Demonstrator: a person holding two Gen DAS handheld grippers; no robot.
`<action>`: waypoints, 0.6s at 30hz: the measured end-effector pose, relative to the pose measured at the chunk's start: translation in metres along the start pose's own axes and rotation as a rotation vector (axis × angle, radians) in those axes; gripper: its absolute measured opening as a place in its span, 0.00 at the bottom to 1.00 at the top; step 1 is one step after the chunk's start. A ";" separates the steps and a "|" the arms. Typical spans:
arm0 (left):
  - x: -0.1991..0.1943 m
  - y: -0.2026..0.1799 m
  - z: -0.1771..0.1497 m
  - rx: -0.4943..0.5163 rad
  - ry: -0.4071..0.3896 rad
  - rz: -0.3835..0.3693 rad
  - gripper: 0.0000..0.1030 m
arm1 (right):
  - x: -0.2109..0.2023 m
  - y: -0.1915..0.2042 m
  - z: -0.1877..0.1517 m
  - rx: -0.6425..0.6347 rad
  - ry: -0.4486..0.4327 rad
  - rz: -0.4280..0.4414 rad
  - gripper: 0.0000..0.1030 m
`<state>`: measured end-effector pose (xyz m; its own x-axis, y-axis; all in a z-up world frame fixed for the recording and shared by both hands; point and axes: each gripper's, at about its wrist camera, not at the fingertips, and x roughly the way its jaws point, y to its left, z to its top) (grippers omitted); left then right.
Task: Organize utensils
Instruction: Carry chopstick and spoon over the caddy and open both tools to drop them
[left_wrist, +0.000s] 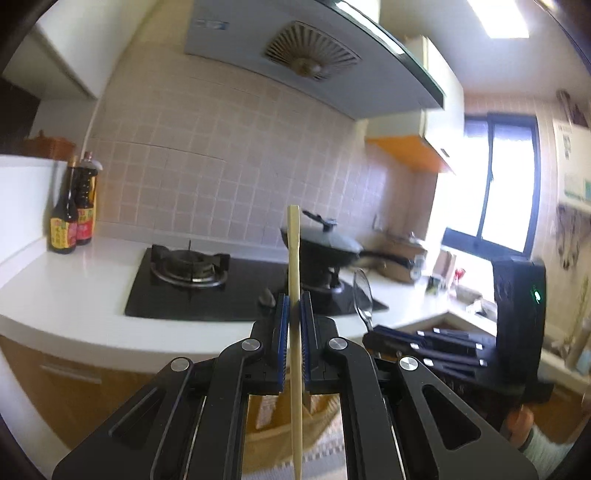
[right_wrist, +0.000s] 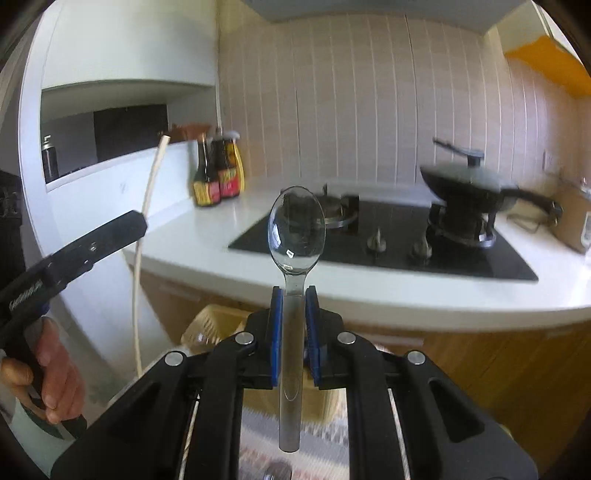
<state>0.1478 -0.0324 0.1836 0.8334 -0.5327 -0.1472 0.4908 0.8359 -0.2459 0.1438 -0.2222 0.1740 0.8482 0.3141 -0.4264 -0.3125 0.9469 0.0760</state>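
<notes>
My left gripper (left_wrist: 294, 301) is shut on a pale wooden chopstick (left_wrist: 294, 258) that stands upright between its blue pads, in the air in front of the counter. My right gripper (right_wrist: 294, 295) is shut on the handle of a clear plastic spoon (right_wrist: 297, 225), bowl pointing up. In the left wrist view the right gripper (left_wrist: 424, 343) shows at lower right with the spoon (left_wrist: 362, 295). In the right wrist view the left gripper (right_wrist: 110, 230) shows at left with the chopstick (right_wrist: 147, 199). A yellow basket (right_wrist: 210, 325) sits low beneath both grippers.
A white counter (left_wrist: 74, 291) holds a black gas hob (left_wrist: 207, 284), a lidded black wok (left_wrist: 325, 247) on the right burner, and two sauce bottles (left_wrist: 72, 221) at the left. A range hood (left_wrist: 295, 55) hangs above. Wooden cabinet fronts (right_wrist: 498, 369) lie below the counter. A window (left_wrist: 498, 184) is at the right.
</notes>
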 end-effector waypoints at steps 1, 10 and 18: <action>0.006 0.005 0.000 -0.004 -0.012 0.009 0.04 | 0.006 -0.001 0.001 0.002 -0.012 -0.002 0.10; 0.045 0.038 -0.013 -0.007 -0.107 0.105 0.04 | 0.041 -0.020 -0.008 0.024 -0.107 -0.010 0.10; 0.064 0.059 -0.037 -0.034 -0.121 0.155 0.04 | 0.072 -0.040 -0.026 0.076 -0.101 0.019 0.10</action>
<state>0.2213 -0.0219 0.1243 0.9237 -0.3766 -0.0702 0.3471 0.9004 -0.2621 0.2060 -0.2394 0.1174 0.8826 0.3338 -0.3311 -0.2990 0.9420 0.1527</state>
